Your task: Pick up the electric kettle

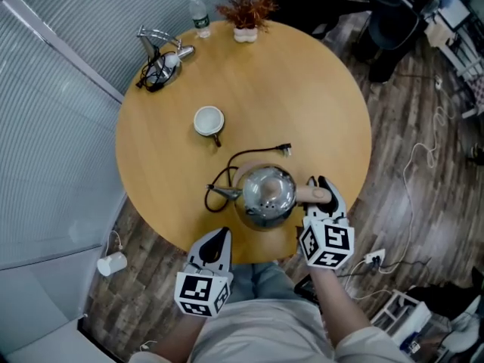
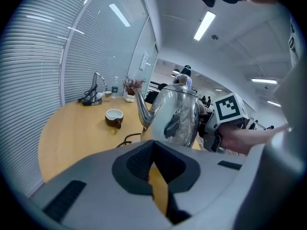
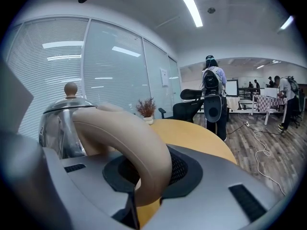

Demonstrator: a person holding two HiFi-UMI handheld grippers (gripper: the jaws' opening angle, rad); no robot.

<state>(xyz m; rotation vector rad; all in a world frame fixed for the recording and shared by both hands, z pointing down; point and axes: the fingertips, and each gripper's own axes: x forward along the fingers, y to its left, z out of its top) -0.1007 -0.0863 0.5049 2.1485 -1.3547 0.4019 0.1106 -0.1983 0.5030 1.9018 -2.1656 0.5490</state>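
Though mirror-bright, beige-handled steel kettle (image 1: 266, 195)

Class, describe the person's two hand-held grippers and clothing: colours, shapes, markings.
The left hand-held gripper and right hand-held gripper match: pale grey moulded shells, with black textured pads lining the jaws. Each carries a white marker cube printed with black squares. No cables show on them. The person wears a light-coloured top.

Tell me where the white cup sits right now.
In the head view, the white cup stands left of centre on the round table, beyond the kettle.
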